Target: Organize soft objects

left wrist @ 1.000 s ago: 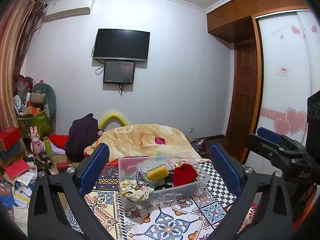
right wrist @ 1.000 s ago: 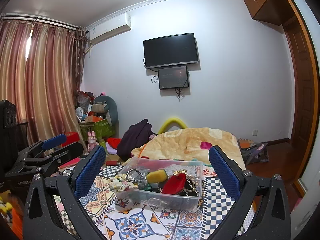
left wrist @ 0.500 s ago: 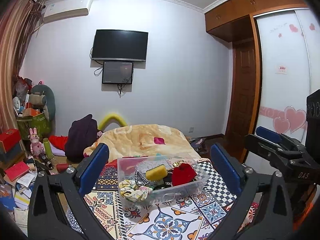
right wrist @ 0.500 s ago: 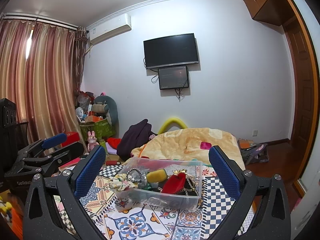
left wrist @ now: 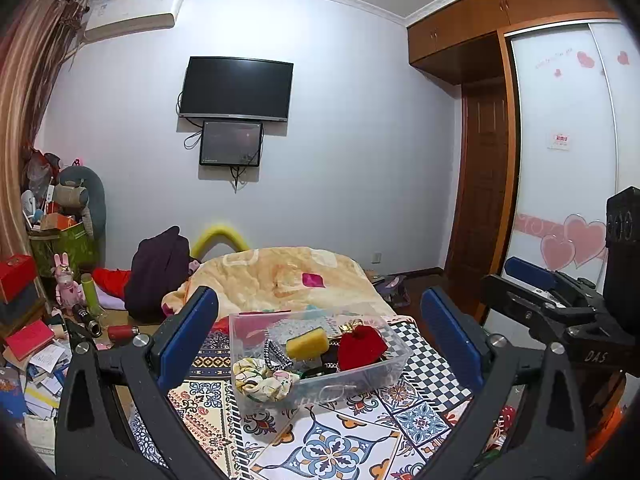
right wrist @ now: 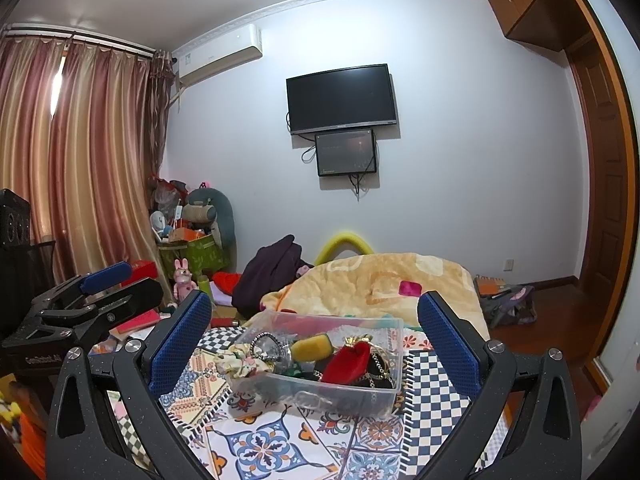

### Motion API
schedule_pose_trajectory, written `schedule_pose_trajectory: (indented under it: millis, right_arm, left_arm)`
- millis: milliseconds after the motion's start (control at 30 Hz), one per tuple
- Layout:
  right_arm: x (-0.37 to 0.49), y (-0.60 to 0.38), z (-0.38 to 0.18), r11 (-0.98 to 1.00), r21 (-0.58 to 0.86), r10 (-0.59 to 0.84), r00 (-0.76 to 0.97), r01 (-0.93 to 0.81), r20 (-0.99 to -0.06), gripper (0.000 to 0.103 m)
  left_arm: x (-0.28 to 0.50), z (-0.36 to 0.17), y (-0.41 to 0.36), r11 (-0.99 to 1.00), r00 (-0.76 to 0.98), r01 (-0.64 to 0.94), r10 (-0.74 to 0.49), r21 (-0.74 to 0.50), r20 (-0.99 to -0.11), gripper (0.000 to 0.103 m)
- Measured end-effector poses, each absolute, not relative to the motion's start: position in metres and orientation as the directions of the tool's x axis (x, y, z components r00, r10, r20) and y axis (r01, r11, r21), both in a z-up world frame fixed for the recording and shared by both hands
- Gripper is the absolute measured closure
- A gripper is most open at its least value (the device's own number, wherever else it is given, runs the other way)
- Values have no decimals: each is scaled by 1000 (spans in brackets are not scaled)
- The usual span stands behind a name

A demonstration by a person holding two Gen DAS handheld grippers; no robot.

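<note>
Both claws stand wide apart and carry nothing: the left claw (left wrist: pixel 318 332) and the right claw (right wrist: pixel 314 332) each frame the same clear plastic box (left wrist: pixel 394 364) between their blue pads, with the box ahead of the fingertips and well clear of them. The box sits on a patterned cloth (left wrist: pixel 332 444) spread over the surface in front. Inside it, seen past the left claw, lie a flowered hair scrunchie (left wrist: pixel 260 376) at the near left corner, a yellow sponge (left wrist: pixel 307 343) in the middle and a red pouch (left wrist: pixel 362 347) toward the right, with beaded and chain pieces tangled among them. The right claw's camera shows the same load, the red pouch (right wrist: pixel 347 364) nearest its centre line.

By my reading this is the approach, before any pick; nothing soft has yet been lifted out. The next move calls for one claw to tip down over the box rim and settle on a single soft piece. The scrunchie or the sponge looks easiest, since the chains may snag the pouch.
</note>
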State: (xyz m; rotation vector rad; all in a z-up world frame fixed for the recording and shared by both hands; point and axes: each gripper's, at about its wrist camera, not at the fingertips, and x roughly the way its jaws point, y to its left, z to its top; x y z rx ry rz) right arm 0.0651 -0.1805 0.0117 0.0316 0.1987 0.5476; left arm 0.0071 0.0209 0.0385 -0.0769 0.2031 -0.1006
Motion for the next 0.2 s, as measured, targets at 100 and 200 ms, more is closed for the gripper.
schedule_pose_trajectory:
  millis: [100,200]
  right_arm:
    - [64,-180,12,853,78,520,834,-515,-183,0]
    - [65,-179,12,853,76,521,834,-516,-185,0]
  left_arm:
    - [6,39,21,991,972,105,-121,-85,-200,0]
    - [4,40,20,991,972,105,-119,-80,-200,0]
